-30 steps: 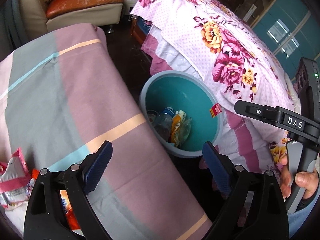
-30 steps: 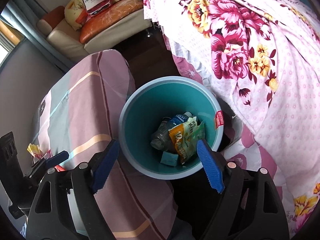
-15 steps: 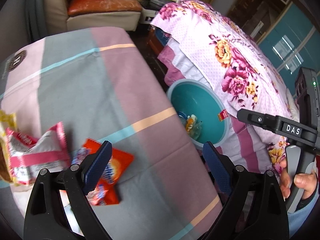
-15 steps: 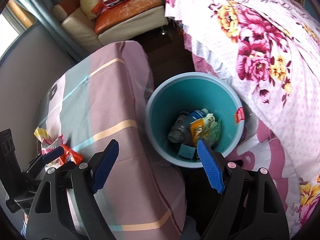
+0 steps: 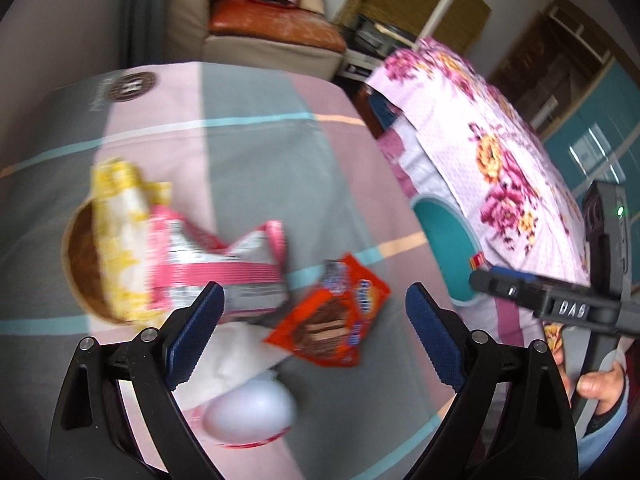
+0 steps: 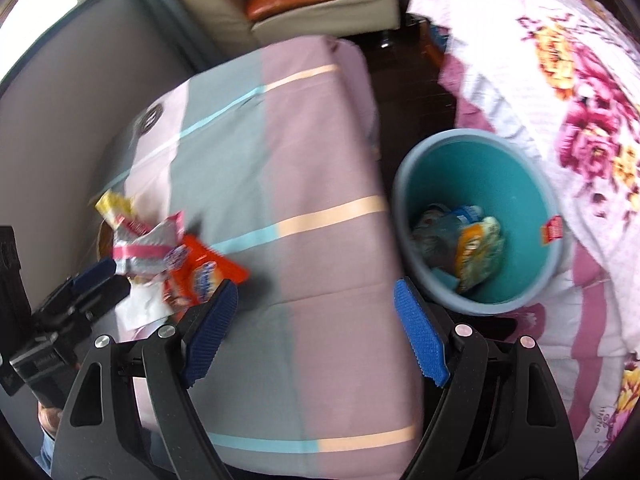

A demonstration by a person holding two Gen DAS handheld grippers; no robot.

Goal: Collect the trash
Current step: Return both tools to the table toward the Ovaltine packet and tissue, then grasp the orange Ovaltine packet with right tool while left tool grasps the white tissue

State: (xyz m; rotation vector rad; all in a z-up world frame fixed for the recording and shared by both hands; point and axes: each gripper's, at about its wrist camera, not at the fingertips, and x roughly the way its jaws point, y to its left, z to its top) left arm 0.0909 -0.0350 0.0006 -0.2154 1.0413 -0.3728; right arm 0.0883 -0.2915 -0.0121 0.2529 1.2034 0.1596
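Trash lies on the striped cloth table (image 5: pixel 256 152): an orange snack wrapper (image 5: pixel 332 320), a pink and silver bag (image 5: pixel 224 264), a yellow and white bag (image 5: pixel 120 208) over a brown bowl (image 5: pixel 78 256), white paper (image 5: pixel 236 348) and a white rounded object (image 5: pixel 250 410). My left gripper (image 5: pixel 314 336) is open and empty, just above the wrapper. My right gripper (image 6: pixel 316 330) is open and empty over the table's near edge; the wrapper (image 6: pixel 204 276) is to its left. The teal bin (image 6: pixel 480 184) holds a bottle and packets (image 6: pixel 464 248).
A bed with a floral cover (image 6: pixel 560 80) stands right of the bin. A sofa with cushions (image 5: pixel 272 28) is at the back. The right gripper's body (image 5: pixel 560 308) shows at the right of the left wrist view. A grey wall (image 6: pixel 60 100) borders the table's left.
My left gripper has swung left from the bin to over the trash pile. My right gripper has moved left, from above the bin to over the table's edge. Both stay open.
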